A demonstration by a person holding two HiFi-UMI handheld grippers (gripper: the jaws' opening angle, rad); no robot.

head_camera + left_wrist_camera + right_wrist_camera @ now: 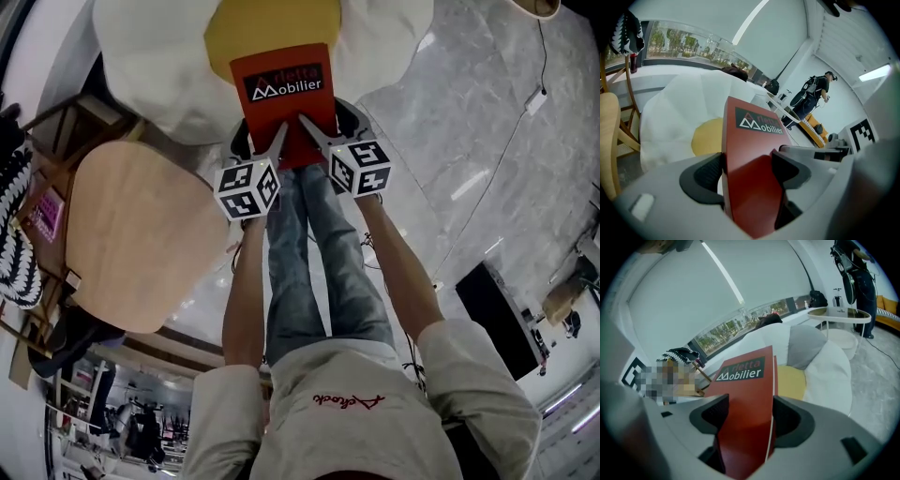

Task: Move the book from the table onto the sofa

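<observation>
At the top centre of the head view, a red rectangular book (pixel 281 94) with a dark label reading "Mobilier" is held off the worktop by both tools. The left hand-held gripper (pixel 262 141) grips the book's near edge from the lower left, and the right hand-held gripper (pixel 330 131) grips the same edge just beside it on the right.

In the left gripper view, the left hand-held gripper (pixel 750 173) has its two dark jaws pressed against the red rectangular book (pixel 752 126), one on each face. In the right gripper view, the right hand-held gripper (pixel 747 416) is likewise clamped on the red rectangular book (pixel 745 380), with the cover running up between its jaws.

The book's far end overlaps a round yellow cushion (pixel 272 28) on a white cushioned sofa (pixel 141 66), which fills the upper left and top of the head view. Whether the book touches the cushion cannot be told.

A pale wooden rounded worktop (pixel 141 234) lies at the left of that frame, well apart from the book. Grey marble floor (pixel 469 122) spreads across the right, and the person's legs in blue jeans (pixel 309 262) run down the middle.
</observation>
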